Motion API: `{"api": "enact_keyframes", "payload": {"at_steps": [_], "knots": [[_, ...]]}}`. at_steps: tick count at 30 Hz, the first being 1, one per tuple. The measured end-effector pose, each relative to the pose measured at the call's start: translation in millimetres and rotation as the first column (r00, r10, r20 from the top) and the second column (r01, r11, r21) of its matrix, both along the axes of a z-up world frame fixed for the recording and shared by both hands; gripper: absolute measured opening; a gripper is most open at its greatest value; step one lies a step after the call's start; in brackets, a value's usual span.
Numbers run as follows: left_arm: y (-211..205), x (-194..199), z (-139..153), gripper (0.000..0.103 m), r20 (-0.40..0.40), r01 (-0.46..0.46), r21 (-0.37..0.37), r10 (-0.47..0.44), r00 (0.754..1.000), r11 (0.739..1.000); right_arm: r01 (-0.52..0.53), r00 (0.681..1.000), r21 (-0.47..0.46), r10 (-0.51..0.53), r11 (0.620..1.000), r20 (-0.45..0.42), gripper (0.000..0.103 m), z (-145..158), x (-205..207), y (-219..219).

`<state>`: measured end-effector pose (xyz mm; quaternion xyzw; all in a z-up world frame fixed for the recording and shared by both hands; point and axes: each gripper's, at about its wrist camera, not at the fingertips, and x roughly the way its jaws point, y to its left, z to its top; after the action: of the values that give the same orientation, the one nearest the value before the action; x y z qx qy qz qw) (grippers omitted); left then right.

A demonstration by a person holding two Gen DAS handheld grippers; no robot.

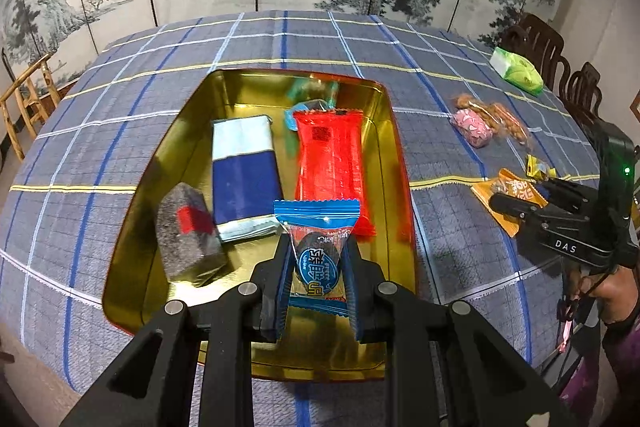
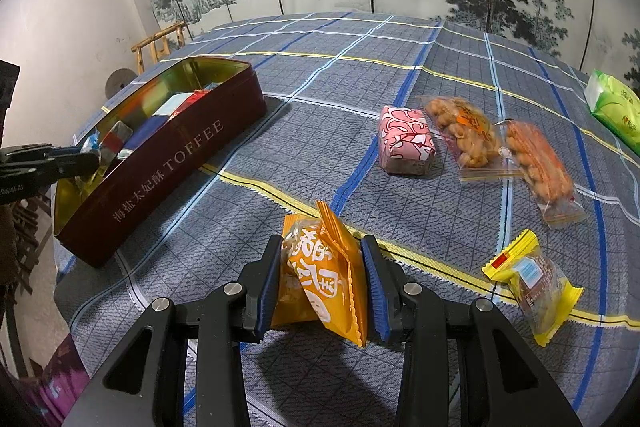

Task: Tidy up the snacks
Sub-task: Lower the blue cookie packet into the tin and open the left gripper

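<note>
My left gripper (image 1: 317,251) is shut on a blue-wrapped snack (image 1: 318,259) and hangs over the near end of the gold-lined toffee tin (image 1: 192,131). Inside the tin lie a red packet (image 1: 330,163), a blue-and-white packet (image 1: 244,175) and a grey one with a red patch (image 1: 186,231). My right gripper (image 2: 322,251) is shut on an orange snack packet (image 2: 326,275) just above the checked tablecloth, right of the dark red tin (image 2: 168,163). The left gripper (image 2: 86,157) shows at the tin's near left end in the right wrist view.
Loose on the cloth lie a pink wrapped block (image 2: 406,141), two clear bags of fried snacks (image 2: 466,135), a yellow packet (image 2: 534,283) and a green pack (image 2: 614,107). A painted folding screen stands behind the table; wooden chairs (image 1: 560,67) stand beside it.
</note>
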<state>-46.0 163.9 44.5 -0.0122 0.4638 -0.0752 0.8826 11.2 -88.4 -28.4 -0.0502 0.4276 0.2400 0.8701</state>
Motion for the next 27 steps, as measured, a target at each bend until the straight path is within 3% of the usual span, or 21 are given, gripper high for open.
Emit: {"api": "enact_keyframes", "payload": {"at_steps": [8,13,15,27], "knots": [[-1.2,-1.1,-3.6,0.023,-0.003,0.008,0.007,-0.008,1.000,1.000,0.000,1.000,-0.002,0.000,1.000,0.001,0.040,-0.1,-0.6,0.4],[1.0,-3.3,-2.4,0.035,0.005,-0.004,-0.007,0.004,1.000,1.000,-0.001,1.000,-0.004,0.001,1.000,0.002,0.040,-0.2,-0.4,-0.1],[2.1,-4.0,-0.3,0.049,0.011,-0.011,-0.009,0.011,1.000,1.000,-0.001,1.000,-0.003,0.001,1.000,0.001,0.040,-0.5,-0.5,0.2],[5.0,-24.8,15.7,0.070,0.103,-0.065,0.078,0.057,0.993,0.995,0.017,1.000,0.005,-0.017,1.000,-0.003,0.040,0.1,-1.0,-0.8]]}}
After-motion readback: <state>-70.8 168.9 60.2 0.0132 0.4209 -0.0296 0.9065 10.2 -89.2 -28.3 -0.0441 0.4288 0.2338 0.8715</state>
